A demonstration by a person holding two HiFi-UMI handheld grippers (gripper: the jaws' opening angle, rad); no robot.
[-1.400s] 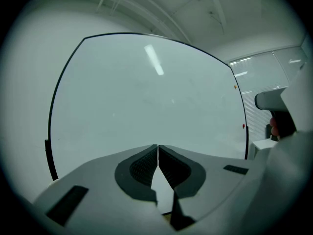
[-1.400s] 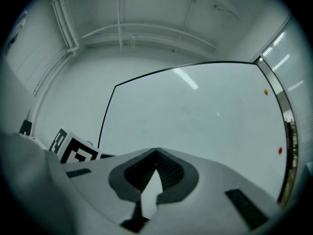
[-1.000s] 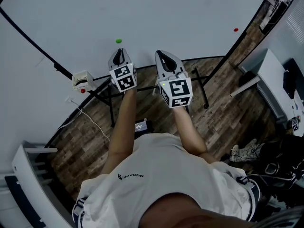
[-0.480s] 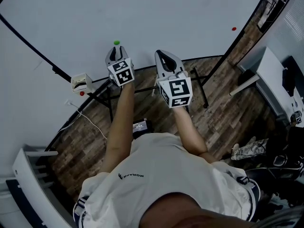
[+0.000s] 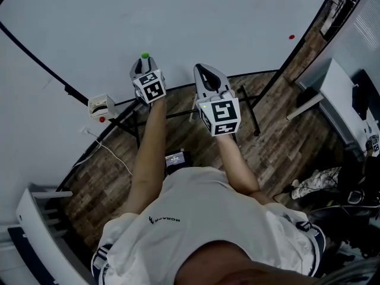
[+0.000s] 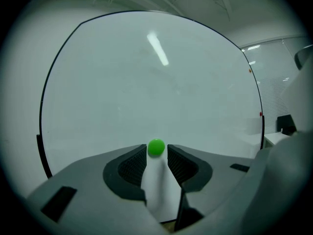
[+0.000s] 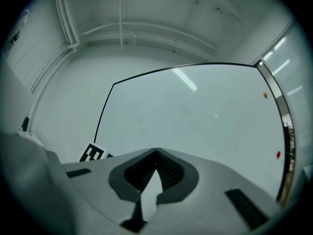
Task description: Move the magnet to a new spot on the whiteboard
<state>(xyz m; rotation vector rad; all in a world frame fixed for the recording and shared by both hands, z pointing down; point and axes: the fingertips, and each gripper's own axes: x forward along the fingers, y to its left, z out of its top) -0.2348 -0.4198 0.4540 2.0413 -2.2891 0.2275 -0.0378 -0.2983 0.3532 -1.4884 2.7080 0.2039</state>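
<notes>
Green magnet is sitting on the whiteboard, low on its face, near the bottom edge. It is round, so no long axis is needing alignment. Left gripper is pointing squarely at the whiteboard. Its jaws have just been opening and are now standing apart, the magnet lying between their tips, pads seemingly not pressing yet. Right gripper is hanging farther along the whiteboard's bottom edge, jaws clenched on nothing. Left is nearer, so closing straight in is looking sufficient.
</notes>
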